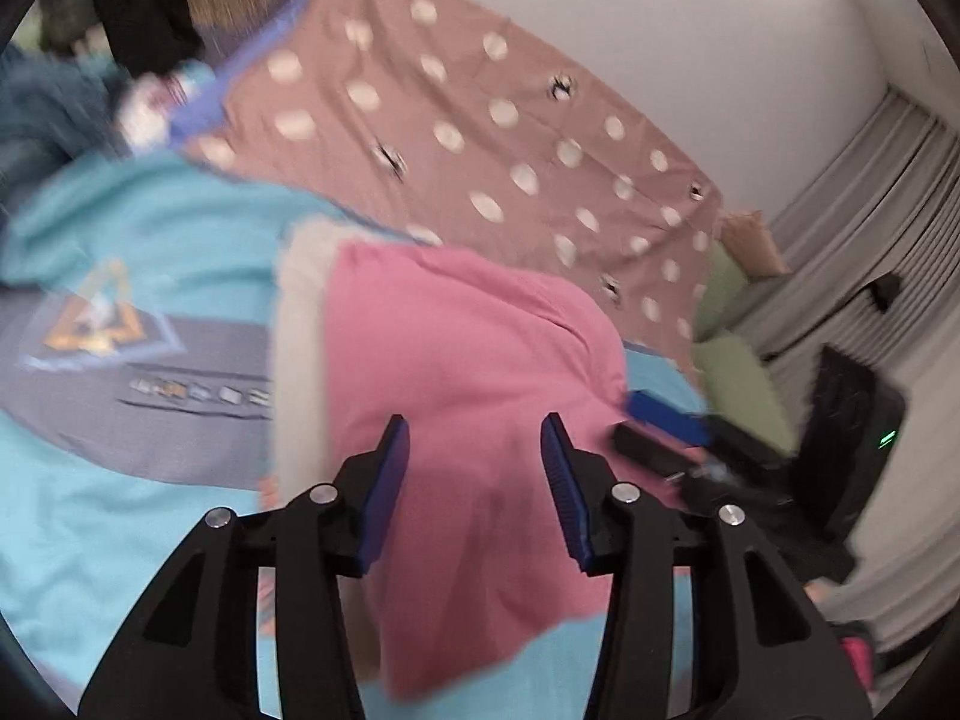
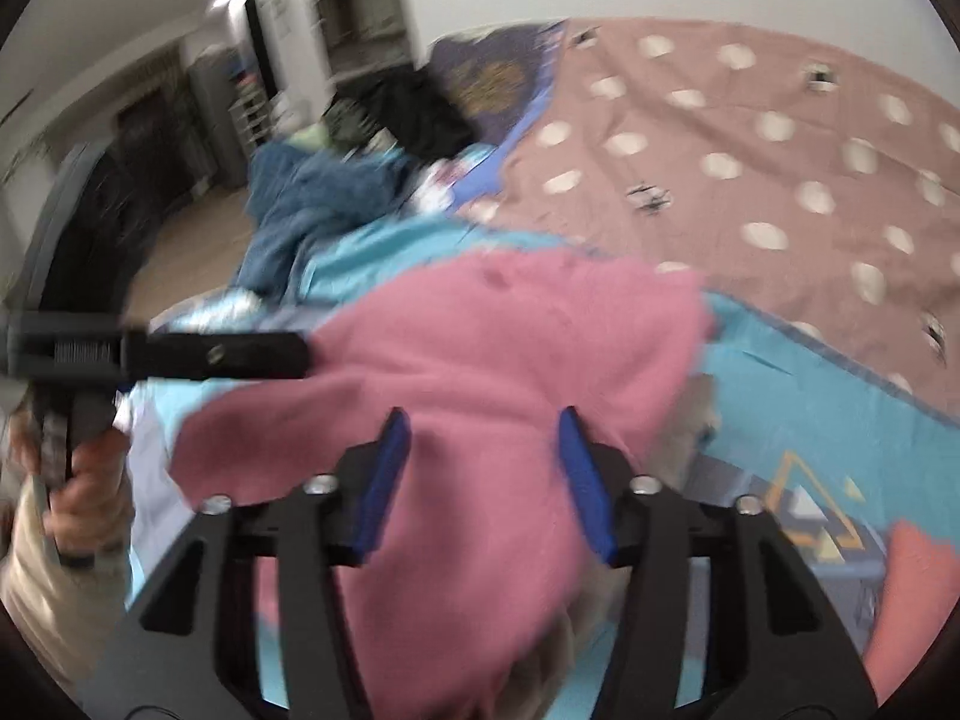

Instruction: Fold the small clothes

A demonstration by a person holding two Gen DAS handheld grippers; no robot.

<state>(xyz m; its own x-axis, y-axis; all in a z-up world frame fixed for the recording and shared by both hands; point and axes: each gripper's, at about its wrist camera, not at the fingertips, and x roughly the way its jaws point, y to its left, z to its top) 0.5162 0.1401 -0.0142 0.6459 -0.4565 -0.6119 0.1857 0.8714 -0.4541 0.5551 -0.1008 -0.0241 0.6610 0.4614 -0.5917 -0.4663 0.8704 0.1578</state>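
Left wrist view: nearest us, our left claw (image 1: 475,438) stands spread, its blue pads clear of the pink garment (image 1: 480,372) that lies just beyond and under them; nothing is pinched. The garment sits on the turquoise sheet (image 1: 150,228) of the bed, with a cream layer (image 1: 300,300) showing along its left edge. At its right edge the tip of our right claw (image 1: 660,414) shows; we cannot tell from here how it stands. Farther off lie the dotted brown cover (image 1: 480,120), then the wall and curtain (image 1: 870,192).

In the right wrist view our right claw (image 2: 483,438) is likewise spread, with the garment (image 2: 510,330) below and between the pads but not gripped. To the left the other claw (image 2: 240,354) reaches the garment's edge, a hand (image 2: 78,480) on its handle. Beyond lie a heap of blue cloth (image 2: 312,192) and dark clothes (image 2: 414,108).

We judge that we are between folds: the garment lies bunched, partly doubled, and neither claw holds it. The next move calls for each claw to find a free edge or corner, close on one layer only, and carry it over evenly. The blur makes exact edges hard to read.
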